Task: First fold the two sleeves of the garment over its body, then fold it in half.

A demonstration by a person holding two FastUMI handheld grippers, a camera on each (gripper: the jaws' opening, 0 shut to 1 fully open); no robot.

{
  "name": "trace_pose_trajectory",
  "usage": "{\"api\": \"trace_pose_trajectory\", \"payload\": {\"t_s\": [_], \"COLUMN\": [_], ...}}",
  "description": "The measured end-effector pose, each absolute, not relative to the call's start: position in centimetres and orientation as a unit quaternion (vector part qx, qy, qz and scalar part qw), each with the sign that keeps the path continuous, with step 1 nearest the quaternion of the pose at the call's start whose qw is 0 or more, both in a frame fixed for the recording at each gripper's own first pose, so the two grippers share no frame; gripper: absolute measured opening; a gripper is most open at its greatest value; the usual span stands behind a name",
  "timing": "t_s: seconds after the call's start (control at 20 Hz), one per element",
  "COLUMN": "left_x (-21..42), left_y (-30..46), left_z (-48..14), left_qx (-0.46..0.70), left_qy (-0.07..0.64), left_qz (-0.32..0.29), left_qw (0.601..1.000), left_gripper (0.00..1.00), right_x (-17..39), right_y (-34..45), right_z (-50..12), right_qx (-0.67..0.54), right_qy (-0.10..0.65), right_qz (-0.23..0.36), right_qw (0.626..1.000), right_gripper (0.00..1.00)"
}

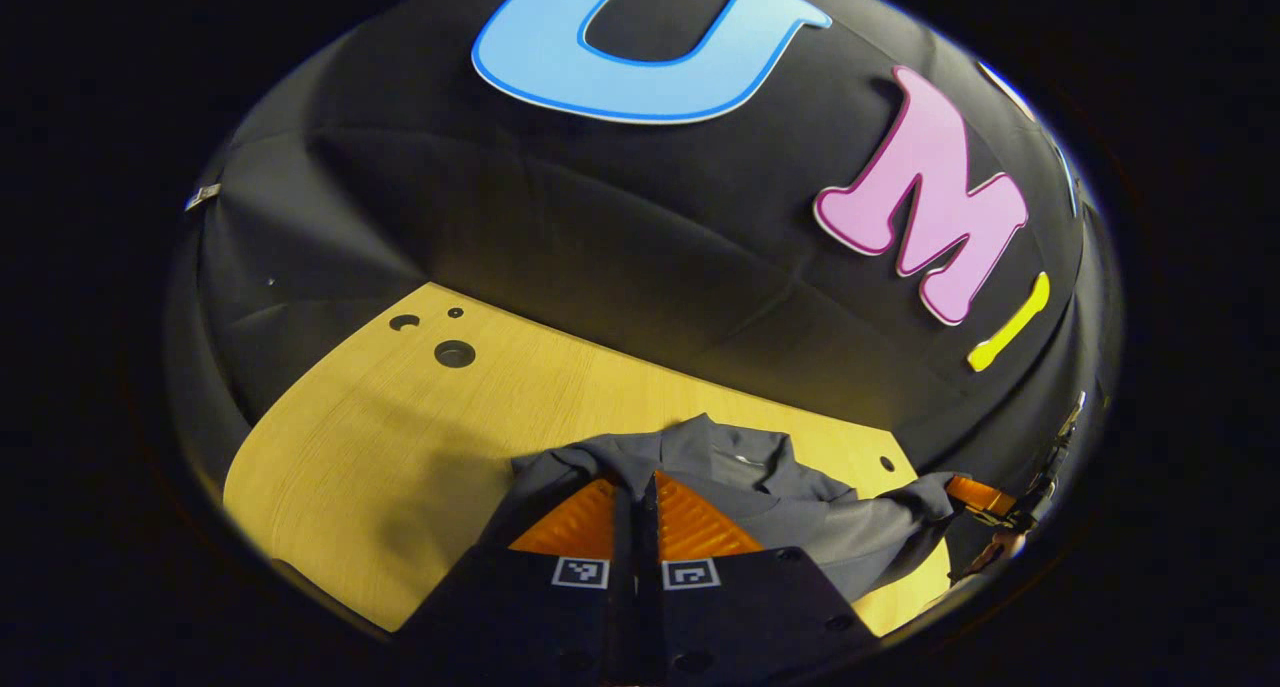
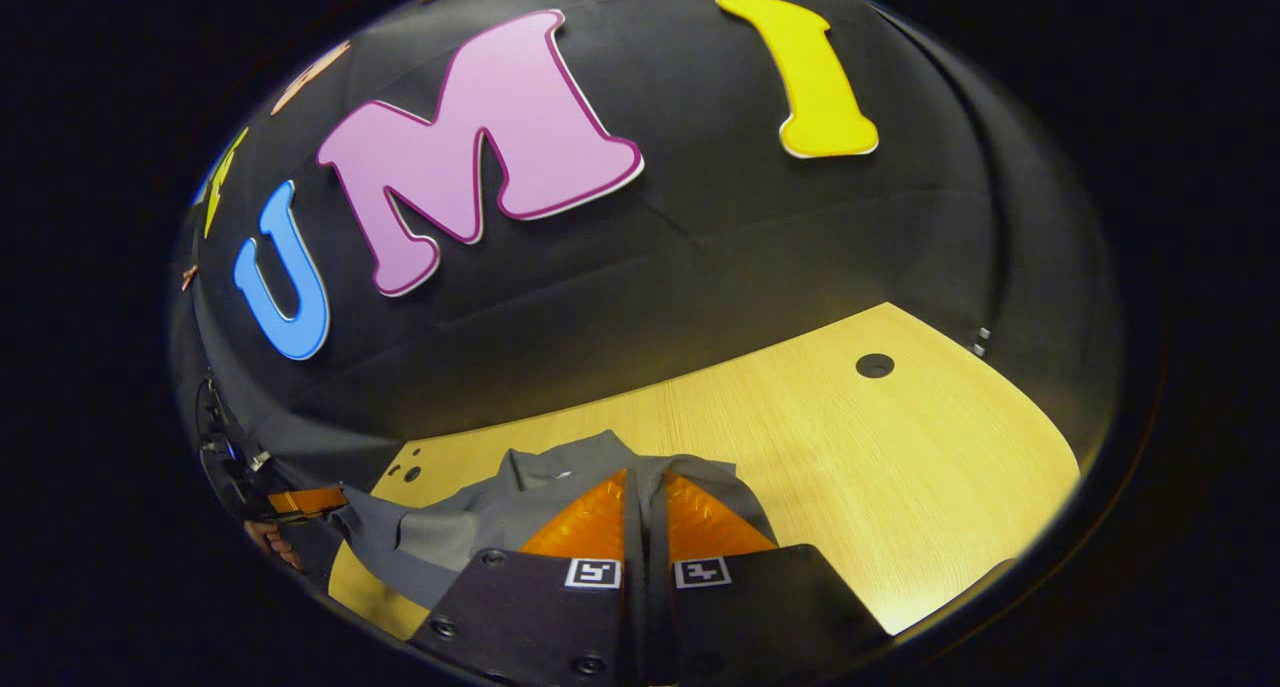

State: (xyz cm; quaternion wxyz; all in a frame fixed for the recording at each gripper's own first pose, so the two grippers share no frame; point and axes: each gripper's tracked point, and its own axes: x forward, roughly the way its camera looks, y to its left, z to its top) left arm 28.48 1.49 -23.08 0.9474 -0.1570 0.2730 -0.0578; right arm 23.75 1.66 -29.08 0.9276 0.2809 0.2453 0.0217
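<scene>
Gripping the garment (image 1: 800, 527) at two points, I have both sets of jaws pressed together on grey cloth; in the left gripper view my left gripper (image 1: 646, 502) sits at lower centre with fabric bunched around its fingers, and my right gripper (image 1: 985, 502) shows far off at the lower right edge, pinching the other end of the same cloth. In the right gripper view my right gripper (image 2: 646, 497) is at lower centre, closed on a fold, while the left gripper (image 2: 305, 502) shows at the lower left with cloth trailing from it.

Risks, as I judge them: the cloth is thin and slack, so a pinch this shallow could slip out if I pull the two ends apart too hard; the span between my hands sags, and uneven lifting could drag the collar askew or let a folded sleeve fall open; lowering one side sooner than the other would leave a crooked half fold.

The garment lies on the bench (image 1: 400, 437) towards its near edge, low in both frames; it stretches between the two grippers, its collar just beyond my left fingers, the rest draped towards the right. Bare wood runs beyond it to the booth wall.
</scene>
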Motion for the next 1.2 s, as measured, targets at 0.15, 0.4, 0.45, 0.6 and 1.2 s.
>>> {"api": "trace_pose_trajectory", "payload": {"t_s": [0.15,0.4,0.45,0.6,1.2], "left_x": [30.8,33.3,33.8,34.7,34.3], "left_y": [1.8,2.2,2.4,2.2,2.2], "left_z": [-25.9,-30.8,-31.7,-33.7,-37.1], "left_qx": [-0.144,-0.122,-0.116,-0.091,-0.058], "left_qy": [0.29,0.318,0.321,0.328,0.338], "left_qz": [-0.048,-0.04,-0.038,-0.035,-0.018], "left_qw": [0.945,0.94,0.939,0.939,0.939], "left_gripper": [0.05,0.05,0.05,0.05,0.21], "right_x": [25.9,27.2,27.4,27.7,27.6], "right_y": [2.0,3.2,3.5,3.8,4.4], "right_z": [-32.8,-38.9,-40.0,-42.7,-44.0], "right_qx": [0.277,0.257,0.253,0.239,0.223], "right_qy": [0.265,0.303,0.309,0.326,0.34], "right_qz": [0.018,0.029,0.031,0.026,0.018], "right_qw": [0.923,0.917,0.916,0.914,0.914], "right_gripper": [0.05,0.05,0.0,0.05,0.24]}}
